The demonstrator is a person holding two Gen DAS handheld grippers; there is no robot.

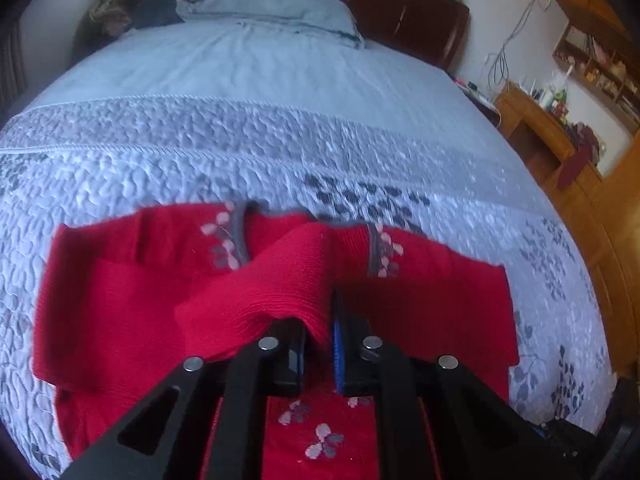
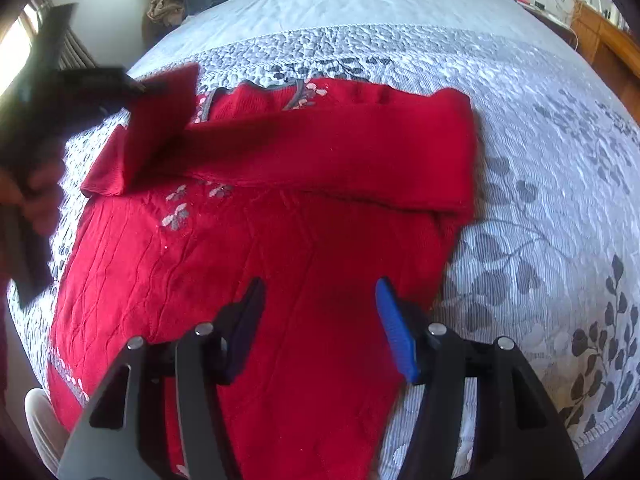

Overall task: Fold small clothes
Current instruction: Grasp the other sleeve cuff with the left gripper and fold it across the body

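A small red knit sweater [image 2: 304, 208] with pale flower embroidery lies flat on the bed; it also shows in the left wrist view [image 1: 420, 312]. Its right sleeve [image 2: 360, 152] is folded across the chest. My left gripper [image 1: 320, 332] is shut on the left sleeve's cuff [image 1: 272, 280] and holds it lifted over the chest. In the right wrist view that gripper [image 2: 140, 86] shows at the upper left with the sleeve [image 2: 156, 128] hanging from it. My right gripper [image 2: 320, 300] is open and empty above the sweater's lower body.
The sweater lies on a pale blue quilted bedspread [image 1: 280, 136] with grey leaf print. A pillow [image 1: 276, 8] and a dark headboard [image 1: 404, 12] are at the far end. Wooden furniture [image 1: 536, 120] stands right of the bed. Bundled clothes [image 1: 120, 8] lie at the far left.
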